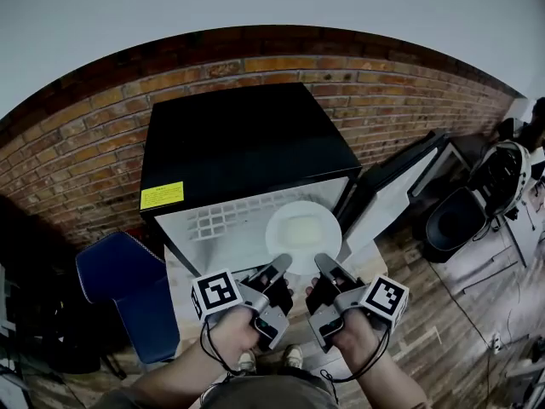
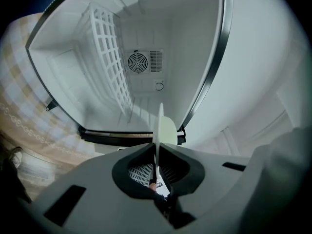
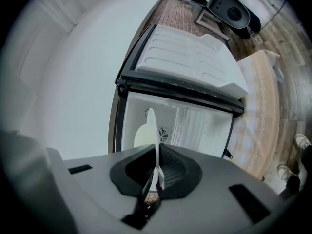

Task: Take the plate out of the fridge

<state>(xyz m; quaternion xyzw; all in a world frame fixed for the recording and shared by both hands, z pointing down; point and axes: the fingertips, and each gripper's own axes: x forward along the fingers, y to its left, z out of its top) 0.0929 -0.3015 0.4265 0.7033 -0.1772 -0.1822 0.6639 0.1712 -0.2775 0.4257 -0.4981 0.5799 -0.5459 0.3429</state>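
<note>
I see a grey left gripper (image 1: 283,263) and right gripper (image 1: 324,263), black-lined in the jaws, each bearing a cube (image 1: 215,294) of black-and-white square markers. Below the cubes, thin black cables (image 1: 207,348) loop at the wrists and pale shoes (image 1: 247,362) show.

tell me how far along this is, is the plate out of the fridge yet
Done: the fridge has its door open, and the left gripper and right gripper are each shut on the near rim of the white plate. In hand: the plate is held at the fridge's mouth, in front of the wire shelf. Left: drawing it fully clear; whether it has already cleared the opening I cannot tell.
</note>
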